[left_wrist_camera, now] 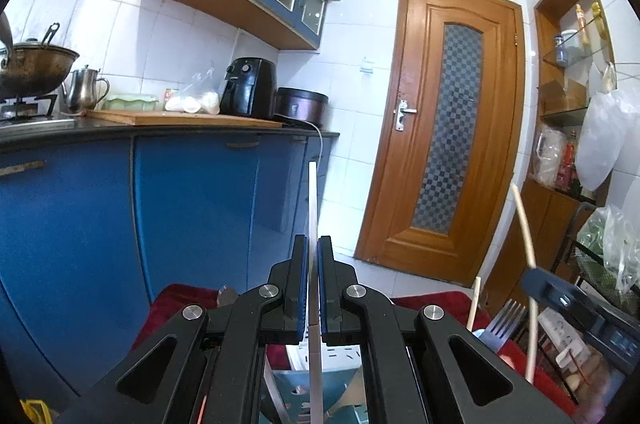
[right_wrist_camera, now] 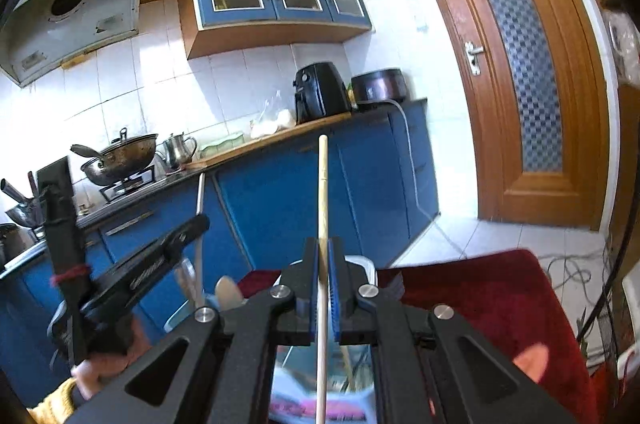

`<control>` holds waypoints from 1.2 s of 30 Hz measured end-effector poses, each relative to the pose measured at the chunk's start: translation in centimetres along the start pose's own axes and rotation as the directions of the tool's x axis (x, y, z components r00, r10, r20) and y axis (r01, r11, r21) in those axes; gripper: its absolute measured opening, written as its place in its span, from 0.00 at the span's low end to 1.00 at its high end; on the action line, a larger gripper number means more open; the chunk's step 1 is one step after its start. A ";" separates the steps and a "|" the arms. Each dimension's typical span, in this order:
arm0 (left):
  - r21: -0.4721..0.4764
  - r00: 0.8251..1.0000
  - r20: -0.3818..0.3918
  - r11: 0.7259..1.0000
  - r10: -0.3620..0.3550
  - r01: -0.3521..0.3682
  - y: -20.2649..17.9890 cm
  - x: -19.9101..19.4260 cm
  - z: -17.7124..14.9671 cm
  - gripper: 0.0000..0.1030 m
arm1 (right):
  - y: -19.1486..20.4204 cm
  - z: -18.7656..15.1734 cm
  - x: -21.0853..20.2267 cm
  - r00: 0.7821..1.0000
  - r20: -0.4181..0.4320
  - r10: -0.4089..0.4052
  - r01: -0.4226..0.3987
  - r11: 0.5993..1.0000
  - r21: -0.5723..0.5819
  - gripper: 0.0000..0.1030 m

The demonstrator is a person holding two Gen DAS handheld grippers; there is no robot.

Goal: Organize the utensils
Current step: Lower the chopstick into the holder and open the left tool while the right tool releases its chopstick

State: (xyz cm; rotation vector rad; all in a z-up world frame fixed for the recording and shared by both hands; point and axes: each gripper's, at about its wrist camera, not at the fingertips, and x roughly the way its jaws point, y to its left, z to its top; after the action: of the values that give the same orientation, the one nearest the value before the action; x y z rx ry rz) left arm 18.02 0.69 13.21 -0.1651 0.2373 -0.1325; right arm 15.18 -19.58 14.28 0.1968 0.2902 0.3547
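The left gripper is clamping a pale, silvery chopstick between its blue pads, the stick standing nearly upright and rising well above the fingertips against the blue base cabinets. The right gripper is pinching a wooden chopstick in the same manner, jaws drawn narrow around it, the stick running up past the tips and down between the fingers. In the left wrist view that wooden chopstick is showing at the right edge, held by the other gripper's dark finger, while below it a metal fork is standing tines up beside another wooden stick in a holder (its shape is mostly hidden by the gripper body). A red cloth is covering the surface beneath both tools. In the right wrist view a wooden spoon is poking up near the left gripper, and a wok is sitting on the stove beyond.
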 end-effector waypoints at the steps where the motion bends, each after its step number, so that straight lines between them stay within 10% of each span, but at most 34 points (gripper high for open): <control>1: -0.001 1.000 -0.001 1.000 -0.001 0.001 0.0 0.1 -0.1 0.04 | 0.0 0.0 0.3 1.000 0.009 -0.005 0.005 1.000 -0.002 0.06; 31: -0.013 0.998 -0.068 1.000 -0.011 0.010 0.3 1.1 -2.6 0.04 | -1.0 -2.9 2.4 0.997 0.035 -0.065 0.067 0.996 -0.057 0.07; 36: -0.024 0.994 -0.106 1.000 -0.017 0.015 0.2 0.7 -3.0 0.11 | -1.1 -3.2 1.7 1.000 0.008 -0.028 0.028 0.999 -0.024 0.23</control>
State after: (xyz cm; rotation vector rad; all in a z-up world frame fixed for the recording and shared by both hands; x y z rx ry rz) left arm 18.03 0.34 10.11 -0.1833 0.3432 -0.1546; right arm 16.05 -19.52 10.63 0.1708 0.2805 0.3298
